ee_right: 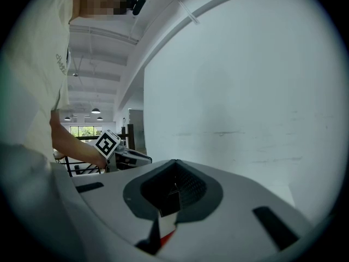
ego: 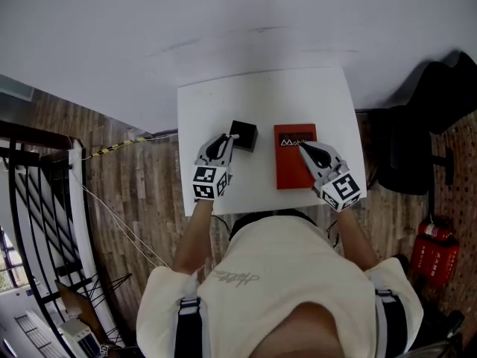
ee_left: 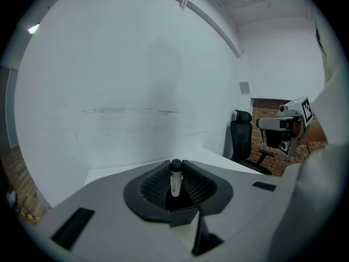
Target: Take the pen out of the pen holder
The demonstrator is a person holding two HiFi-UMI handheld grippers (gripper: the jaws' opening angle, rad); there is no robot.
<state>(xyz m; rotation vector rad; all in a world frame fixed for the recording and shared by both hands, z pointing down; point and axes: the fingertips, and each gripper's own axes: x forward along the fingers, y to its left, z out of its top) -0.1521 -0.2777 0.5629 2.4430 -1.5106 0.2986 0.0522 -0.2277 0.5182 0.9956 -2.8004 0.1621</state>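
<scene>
Nearest the head camera, a person in a pale shirt leaned over a white counter, with a gripper in each hand. The left gripper reached toward the middle of the counter, its tip right at the left edge of a small black pen holder. In the left gripper view its ribbed fingers were pressed onto a pen with a white barrel and a black cap. The pen stood upright between them, cap uppermost, and its lower end was hidden, so I could not tell whether it was clear of the holder. The right gripper lay over a red book just right of the holder, its tip near the book's top edge. In the right gripper view its fingers were closed together with nothing between them, and a sliver of red showed beneath. Beyond the counter's far edge rose a plain white wall. Off to the right, well apart from the counter, stood a black office chair.
</scene>
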